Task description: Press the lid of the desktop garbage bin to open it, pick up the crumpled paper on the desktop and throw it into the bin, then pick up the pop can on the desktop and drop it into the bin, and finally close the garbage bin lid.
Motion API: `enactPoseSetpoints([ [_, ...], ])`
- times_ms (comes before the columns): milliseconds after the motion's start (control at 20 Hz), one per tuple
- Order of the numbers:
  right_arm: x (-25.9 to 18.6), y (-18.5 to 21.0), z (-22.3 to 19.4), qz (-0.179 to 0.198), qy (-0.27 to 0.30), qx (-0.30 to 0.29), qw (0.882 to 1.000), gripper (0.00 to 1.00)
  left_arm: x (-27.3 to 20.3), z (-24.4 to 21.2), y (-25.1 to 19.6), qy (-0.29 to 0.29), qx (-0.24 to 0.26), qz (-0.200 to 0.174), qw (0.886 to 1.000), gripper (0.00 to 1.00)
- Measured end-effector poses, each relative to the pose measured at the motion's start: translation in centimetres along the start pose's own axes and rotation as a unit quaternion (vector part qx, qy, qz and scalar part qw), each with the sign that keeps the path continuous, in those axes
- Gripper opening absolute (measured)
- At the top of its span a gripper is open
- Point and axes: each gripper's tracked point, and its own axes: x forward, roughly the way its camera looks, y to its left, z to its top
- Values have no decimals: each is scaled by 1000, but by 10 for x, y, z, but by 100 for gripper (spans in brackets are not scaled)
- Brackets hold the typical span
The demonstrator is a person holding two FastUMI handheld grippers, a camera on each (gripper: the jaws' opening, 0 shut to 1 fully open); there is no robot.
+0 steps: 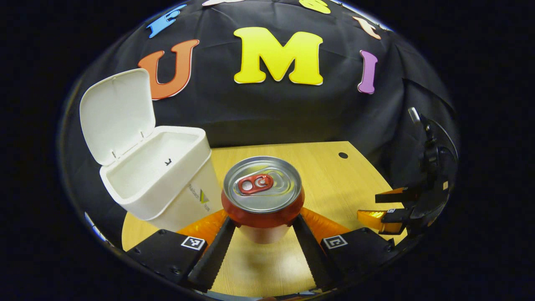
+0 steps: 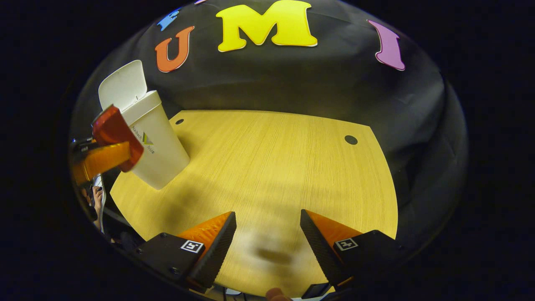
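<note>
Jaws of the left gripper [image 1: 262,234] clamped on the pop can [image 1: 262,196], mid-frame in the left gripper view, lifted clear of the table [image 1: 334,184]. Bin [image 1: 163,179] at left of frame, just beside the can, lid [image 1: 115,113] swung up and open. Right gripper [image 2: 267,234] low in its own view, jaws spread wide, holding nothing. Risk, judged: clipping the rim or lid on the way over, tipping the bin.
</note>
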Motion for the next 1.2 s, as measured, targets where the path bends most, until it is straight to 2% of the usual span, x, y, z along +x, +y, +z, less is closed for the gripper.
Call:
enactPoseSetpoints([
  [150,7,11,4,13,1,0,1000,98,-18,30,29,-7,23,35,999,86],
  [300,13,22,9,19,0,1,1000,98,-30,55,55,-21,9,57,998,86],
  [450,17,31,14,21,-2,1,1000,98,-30,75,93,-27,-2,90,996,86],
  [650,21,41,12,18,2,-1,1000,98,-20,86,140,-32,14,134,990,86],
  [950,19,46,3,2,16,-12,1000,98,22,64,178,-2,-39,137,990,86],
  [1000,19,46,2,0,16,-14,1000,94,27,61,182,-1,-45,134,990,86],
  [1050,19,46,1,-4,18,-16,1000,98,31,59,186,0,-49,134,990,86],
  [1100,19,45,0,-9,22,-18,1000,94,34,57,187,2,-55,133,990,86],
  [1200,18,50,1,-7,20,-12,1000,98,37,54,185,-4,-70,126,990,87],
])
